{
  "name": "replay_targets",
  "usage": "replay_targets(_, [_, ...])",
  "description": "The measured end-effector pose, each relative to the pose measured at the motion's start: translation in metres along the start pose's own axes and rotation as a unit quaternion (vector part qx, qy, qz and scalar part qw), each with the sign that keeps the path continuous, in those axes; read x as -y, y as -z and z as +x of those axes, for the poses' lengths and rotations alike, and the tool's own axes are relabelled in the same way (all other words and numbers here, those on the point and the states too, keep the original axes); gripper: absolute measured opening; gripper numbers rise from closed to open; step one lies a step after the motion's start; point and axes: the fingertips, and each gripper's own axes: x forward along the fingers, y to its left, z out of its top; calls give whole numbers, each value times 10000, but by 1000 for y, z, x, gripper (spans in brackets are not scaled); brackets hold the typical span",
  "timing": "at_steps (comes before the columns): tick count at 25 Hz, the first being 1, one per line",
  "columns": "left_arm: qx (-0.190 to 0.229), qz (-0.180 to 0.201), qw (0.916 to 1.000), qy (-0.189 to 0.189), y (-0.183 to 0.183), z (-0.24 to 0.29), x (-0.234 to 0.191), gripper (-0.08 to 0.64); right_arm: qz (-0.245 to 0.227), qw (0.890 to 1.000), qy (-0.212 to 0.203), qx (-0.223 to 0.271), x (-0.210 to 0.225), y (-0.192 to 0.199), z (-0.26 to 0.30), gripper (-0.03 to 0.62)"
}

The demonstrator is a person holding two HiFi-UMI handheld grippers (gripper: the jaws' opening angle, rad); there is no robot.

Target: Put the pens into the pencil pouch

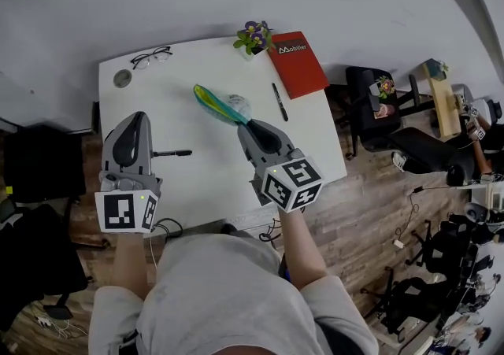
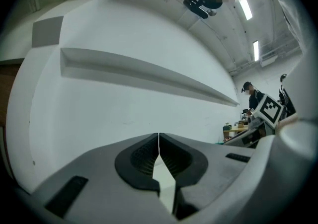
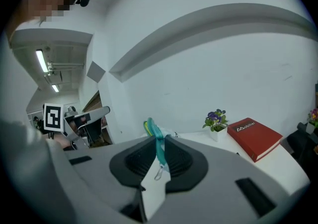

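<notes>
My R hand-held gripper [image 3: 160,157] pinches the zip end of the teal-yellow fabric pencil pouch [image 1: 219,104] over mid-bench [image 1: 197,188]. Light and floppy, prob. sags, so it needs a 2nd hold by the mouth. L hand-held gripper [image 2: 158,151] is pressed together, empty. The thin black pen [image 1: 172,153] beside it looks stiff and slippery: take it mid-barrel.

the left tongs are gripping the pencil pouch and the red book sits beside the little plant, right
No: it is the right tongs that grip the pencil pouch, as the right gripper view shows. The red book does sit beside the little plant.
</notes>
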Motion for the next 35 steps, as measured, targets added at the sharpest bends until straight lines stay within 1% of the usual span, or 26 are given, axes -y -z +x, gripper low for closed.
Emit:
replay_targets(2, [-100, 92, 9999, 8, 6, -11, -3, 28, -18, 10000, -49, 38, -3, -1, -6, 66])
replay_targets(3, [-174, 101, 9998, 82, 10, -15, -3, 28, -28, 10000, -71, 52, -5, -2, -9, 66])
replay_targets(6, [-560, 91, 9973, 462, 32, -24, 3, 28, -57, 9999, -124, 91, -9, -2, -17, 67])
replay_targets(8, [-898, 175, 9928, 770, 53, -28, 12, 28, -54, 9998, -159, 121, -11, -1, -22, 66])
replay_targets(9, [-1079, 231, 9894, 947, 64, -29, 17, 28, -44, 9997, -175, 140, -12, -1, -25, 66])
replay_targets(11, [-1462, 334, 9798, 1319, 86, -30, 29, 28, -3, 9996, -207, 186, -14, -2, -31, 66])
replay_targets(13, [-1851, 488, 9670, 1682, 109, -31, 40, 29, 69, 9994, -236, 228, -15, -3, -38, 66])
replay_targets(14, [-2038, 607, 9590, 1874, 120, -31, 45, 29, 107, 9993, -246, 243, -15, -3, -41, 66])
replay_targets(16, [-2390, 915, 9394, 2280, 142, -31, 56, 29, 169, 9992, -250, 252, -15, -1, -46, 66])
replay_targets(18, [-2713, 1230, 9170, 2654, 162, -30, 66, 40, 204, 9993, -224, 237, -14, 1, -50, 66])
replay_targets(19, [-2852, 1375, 9053, 2833, 172, -29, 71, 84, 212, 9993, -202, 226, -14, 2, -51, 66])
replay_targets(20, [-2981, 1524, 8929, 3011, 181, -29, 75, 99, 219, 9994, -179, 216, -13, 3, -52, 66])
replay_targets(21, [-3105, 1687, 8795, 3187, 189, -29, 79, 100, 226, 9994, -156, 207, -13, 4, -53, 67])
replay_targets(23, [-3347, 2040, 8496, 3530, 205, -29, 87, 101, 240, 9995, -112, 191, -13, 6, -53, 66])
replay_targets(25, [-3591, 2333, 8170, 3861, 221, -29, 92, 104, 243, 9995, -59, 172, -11, 7, -53, 67])
replay_targets(27, [-3827, 2517, 7857, 4159, 236, -28, 96, 113, 245, 9996, 2, 160, -9, 8, -52, 67])
replay_targets(29, [-4025, 2647, 7583, 4393, 249, -27, 98, 118, 257, 9995, 66, 162, -7, 8, -51, 67])
replay_targets(31, [-4166, 2765, 7362, 4561, 259, -25, 99, 118, 277, 9994, 137, 170, -4, 8, -51, 67])
replay_targets(35, [-4442, 2912, 6969, 4819, 277, -20, 101, 118, 341, 9989, 285, 171, 4, 7, -50, 67])
